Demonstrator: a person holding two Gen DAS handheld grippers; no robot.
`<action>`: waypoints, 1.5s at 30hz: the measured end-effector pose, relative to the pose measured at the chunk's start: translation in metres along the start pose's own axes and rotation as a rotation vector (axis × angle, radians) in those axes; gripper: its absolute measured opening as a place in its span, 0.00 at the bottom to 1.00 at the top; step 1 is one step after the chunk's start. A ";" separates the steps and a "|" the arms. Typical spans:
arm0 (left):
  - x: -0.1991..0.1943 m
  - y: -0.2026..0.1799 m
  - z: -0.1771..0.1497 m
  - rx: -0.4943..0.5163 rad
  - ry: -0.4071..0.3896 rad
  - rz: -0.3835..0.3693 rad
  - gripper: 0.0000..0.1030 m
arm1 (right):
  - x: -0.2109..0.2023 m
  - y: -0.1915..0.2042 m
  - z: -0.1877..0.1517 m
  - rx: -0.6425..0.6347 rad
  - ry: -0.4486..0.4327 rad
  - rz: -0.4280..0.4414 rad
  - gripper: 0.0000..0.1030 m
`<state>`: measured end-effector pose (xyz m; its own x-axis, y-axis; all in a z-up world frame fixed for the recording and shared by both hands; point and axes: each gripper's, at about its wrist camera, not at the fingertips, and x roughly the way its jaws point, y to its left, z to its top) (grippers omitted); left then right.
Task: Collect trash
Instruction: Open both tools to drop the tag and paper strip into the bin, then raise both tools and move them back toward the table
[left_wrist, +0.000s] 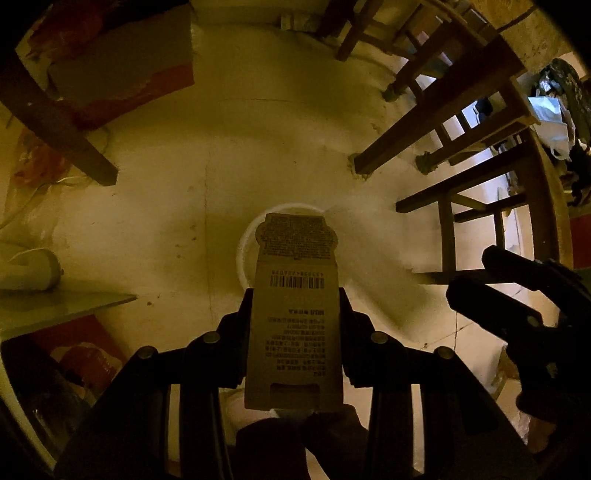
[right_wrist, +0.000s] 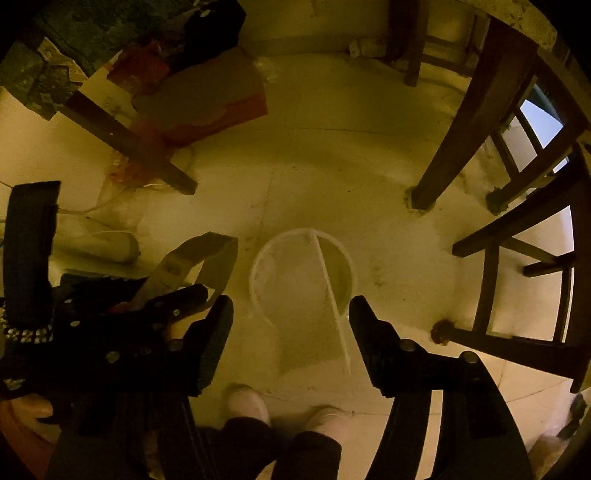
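My left gripper (left_wrist: 294, 306) is shut on a flat brown cardboard package (left_wrist: 294, 306) with a barcode and printed text, held above a white round bin (left_wrist: 245, 236) on the floor. The package also shows in the right wrist view (right_wrist: 199, 258), at the left, held by the left gripper (right_wrist: 184, 295). My right gripper (right_wrist: 291, 310) is open and empty, its fingers either side of the white bin (right_wrist: 301, 280), which has a white bar across its mouth. The right gripper shows at the right of the left wrist view (left_wrist: 517, 295).
Dark wooden chair legs (right_wrist: 454, 140) stand at the right and a table leg (right_wrist: 129, 144) at the left. A red-and-white bag (right_wrist: 207, 110) lies on the floor at the back left. A white shoe-like object (right_wrist: 99, 245) lies left. The person's feet (right_wrist: 251, 404) are below.
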<state>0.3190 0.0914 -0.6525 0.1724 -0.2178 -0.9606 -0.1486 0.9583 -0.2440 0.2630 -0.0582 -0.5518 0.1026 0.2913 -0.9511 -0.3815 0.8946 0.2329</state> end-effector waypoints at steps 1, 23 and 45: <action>0.001 -0.001 0.002 0.002 0.002 -0.008 0.37 | -0.001 -0.003 0.000 0.010 0.006 0.002 0.60; -0.139 -0.034 0.026 0.059 -0.123 0.012 0.63 | -0.134 0.008 0.025 0.104 -0.083 -0.040 0.60; -0.516 -0.096 0.017 0.241 -0.674 0.099 0.63 | -0.465 0.132 0.051 -0.067 -0.616 -0.127 0.60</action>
<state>0.2611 0.1152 -0.1312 0.7440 -0.0406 -0.6670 0.0107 0.9987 -0.0489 0.2119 -0.0587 -0.0685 0.6535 0.3440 -0.6743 -0.3866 0.9175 0.0934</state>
